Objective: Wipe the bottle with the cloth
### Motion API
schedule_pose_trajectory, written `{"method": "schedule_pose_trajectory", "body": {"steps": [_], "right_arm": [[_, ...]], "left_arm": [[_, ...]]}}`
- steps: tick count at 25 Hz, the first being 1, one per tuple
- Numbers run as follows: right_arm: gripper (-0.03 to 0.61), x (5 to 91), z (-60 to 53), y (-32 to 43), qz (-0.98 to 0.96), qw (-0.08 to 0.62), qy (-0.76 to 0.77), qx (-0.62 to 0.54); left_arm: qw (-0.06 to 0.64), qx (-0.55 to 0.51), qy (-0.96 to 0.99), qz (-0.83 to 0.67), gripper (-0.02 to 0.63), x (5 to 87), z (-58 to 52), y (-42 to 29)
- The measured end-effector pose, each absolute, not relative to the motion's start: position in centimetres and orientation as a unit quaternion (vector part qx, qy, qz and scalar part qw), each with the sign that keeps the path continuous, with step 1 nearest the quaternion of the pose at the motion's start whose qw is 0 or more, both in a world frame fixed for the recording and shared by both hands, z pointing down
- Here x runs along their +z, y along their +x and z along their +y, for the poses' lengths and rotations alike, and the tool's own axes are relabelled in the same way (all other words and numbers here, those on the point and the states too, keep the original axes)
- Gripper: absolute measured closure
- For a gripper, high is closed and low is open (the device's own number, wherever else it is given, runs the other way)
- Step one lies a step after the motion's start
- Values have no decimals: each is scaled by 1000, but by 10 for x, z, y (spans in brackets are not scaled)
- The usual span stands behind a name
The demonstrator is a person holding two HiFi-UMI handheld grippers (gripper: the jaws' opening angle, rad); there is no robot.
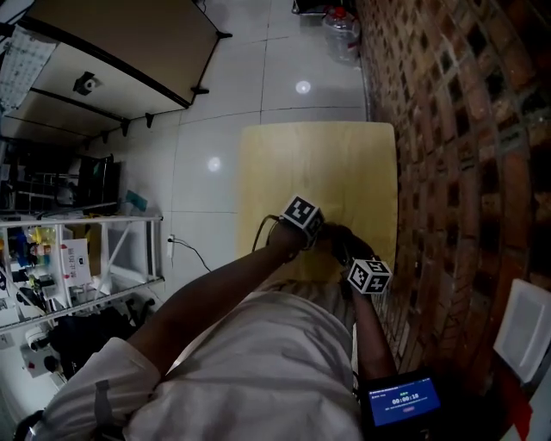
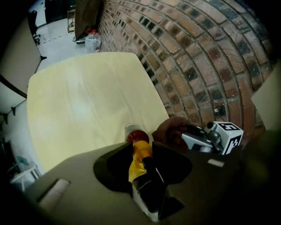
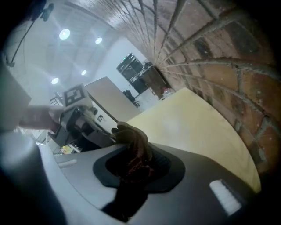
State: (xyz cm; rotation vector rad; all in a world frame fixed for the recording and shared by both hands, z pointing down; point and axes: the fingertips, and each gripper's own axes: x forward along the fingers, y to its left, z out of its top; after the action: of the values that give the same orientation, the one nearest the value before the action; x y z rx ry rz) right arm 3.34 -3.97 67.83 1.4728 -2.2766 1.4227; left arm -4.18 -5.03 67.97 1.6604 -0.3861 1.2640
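Observation:
My left gripper (image 2: 142, 154) is shut on a small bottle (image 2: 139, 147) with a yellow label, reddish contents and a pale cap, its cap end pointing out over the light wooden table (image 2: 83, 101). Right beside the bottle's top is a bunched brown cloth (image 2: 172, 130), on which my right gripper (image 3: 131, 162) is shut. From the right gripper view, the cloth (image 3: 135, 145) sticks out past the jaws towards the left gripper (image 3: 81, 118). In the head view both grippers, left (image 1: 303, 220) and right (image 1: 367, 275), meet over the table's near edge with the cloth (image 1: 338, 240) between them; the bottle is hidden there.
A brick wall (image 1: 456, 155) runs along the table's right side. A large water jug (image 1: 342, 26) stands on the tiled floor beyond the far end. Shelves (image 1: 77, 258) with clutter are at the left, dark desks (image 1: 129, 52) behind. A small screen (image 1: 403, 403) glows by my right arm.

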Motion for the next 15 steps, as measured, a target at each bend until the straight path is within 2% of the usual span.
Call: {"method": "schedule_pose_trajectory", "body": {"steps": [5,11,15], "right_arm": [[494,689,-43,-5,-757,72,461,456],[494,697,-52,-3,-729,94,518,437],[497,732,-46,8,-677,147,556,459]], "left_arm": [[512,497,675,-188,456,683,-54,-46],[508,493,678,-199,457,681,-59,-47],[520,481,675,-207,457,684,-62,-51]]}}
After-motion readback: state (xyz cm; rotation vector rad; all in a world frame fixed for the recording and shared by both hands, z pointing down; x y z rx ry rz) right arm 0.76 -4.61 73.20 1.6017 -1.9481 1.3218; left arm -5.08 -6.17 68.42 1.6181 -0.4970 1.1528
